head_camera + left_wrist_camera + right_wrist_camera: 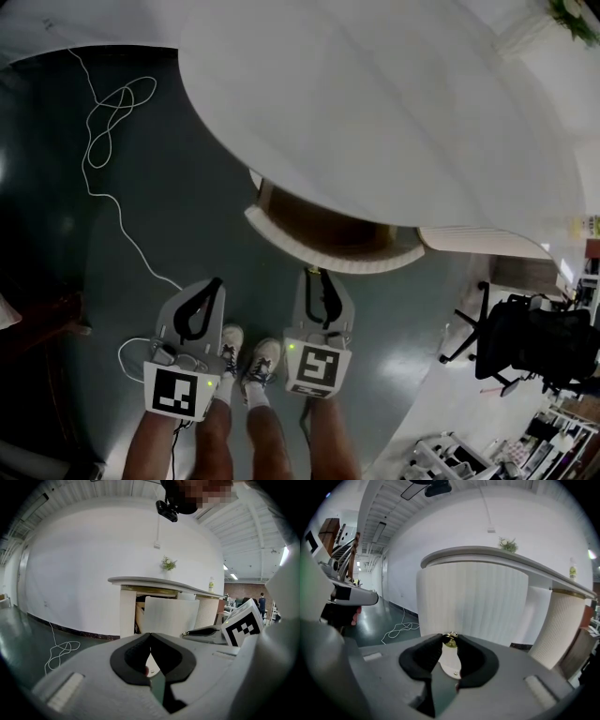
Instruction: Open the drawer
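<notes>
dark floor (pixel 56 206), white counter (pixel 394 112), open drawer (pixel 328 255)

I see left gripper (pixel 150 635) low in centre, black fingers (pixel 129 660) meeting tip to tip, nothing between. Ahead, white bench (pixel 154 580) with curved top. Drawer (pixel 171 616) stands pulled out under it, dark gap on its left. Right gripper (pixel 186 633) reaches in from right. Plant (pixel 168 563) and bottle (pixel 211 584) on bench. White cable (pixel 58 651) loops on floor (pixel 28 639).
</notes>
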A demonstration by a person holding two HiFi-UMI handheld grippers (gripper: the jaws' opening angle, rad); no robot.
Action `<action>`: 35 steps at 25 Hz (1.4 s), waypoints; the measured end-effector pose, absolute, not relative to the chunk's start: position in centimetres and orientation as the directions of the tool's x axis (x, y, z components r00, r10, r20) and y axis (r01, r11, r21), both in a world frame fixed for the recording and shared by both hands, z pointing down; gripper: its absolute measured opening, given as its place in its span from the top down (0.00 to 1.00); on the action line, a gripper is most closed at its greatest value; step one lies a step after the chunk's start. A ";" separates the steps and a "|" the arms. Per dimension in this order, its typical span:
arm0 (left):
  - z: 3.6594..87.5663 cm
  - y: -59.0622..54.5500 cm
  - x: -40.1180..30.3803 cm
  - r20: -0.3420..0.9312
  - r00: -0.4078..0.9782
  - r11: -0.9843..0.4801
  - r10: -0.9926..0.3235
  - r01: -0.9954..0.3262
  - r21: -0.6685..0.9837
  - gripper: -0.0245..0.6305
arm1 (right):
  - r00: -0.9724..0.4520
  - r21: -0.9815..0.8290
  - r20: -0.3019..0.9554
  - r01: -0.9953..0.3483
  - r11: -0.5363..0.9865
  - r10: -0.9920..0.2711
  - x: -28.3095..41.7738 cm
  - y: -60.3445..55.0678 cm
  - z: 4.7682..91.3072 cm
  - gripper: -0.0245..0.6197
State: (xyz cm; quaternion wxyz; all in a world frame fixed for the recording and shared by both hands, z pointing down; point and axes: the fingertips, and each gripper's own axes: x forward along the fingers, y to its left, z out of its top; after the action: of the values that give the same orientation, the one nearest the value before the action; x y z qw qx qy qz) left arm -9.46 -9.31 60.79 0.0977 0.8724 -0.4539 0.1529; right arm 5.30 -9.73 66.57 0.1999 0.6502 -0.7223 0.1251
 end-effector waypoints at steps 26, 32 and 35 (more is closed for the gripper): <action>62.4 -5.0 -10.4 0.415 0.524 -0.552 -0.744 -0.832 0.060 0.95 | -0.089 0.079 0.458 -0.987 0.141 -0.885 3.2 -0.3 66.8 0.80; 62.4 -4.0 -10.3 0.420 0.530 -0.559 -0.736 -0.827 0.064 0.95 | -0.085 0.074 0.470 -0.988 0.135 -0.878 3.2 0.8 67.1 0.80; 62.5 -3.5 -10.5 0.428 0.526 -0.551 -0.735 -0.831 0.074 0.95 | -0.078 0.068 0.473 -0.990 0.125 -0.877 3.2 0.9 67.2 0.80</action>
State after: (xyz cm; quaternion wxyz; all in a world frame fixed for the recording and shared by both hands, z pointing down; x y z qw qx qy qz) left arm -10.53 -3.52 62.52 0.1358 0.8628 -0.4537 0.1767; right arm 3.20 0.88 67.18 0.2054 0.6472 -0.7212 0.1369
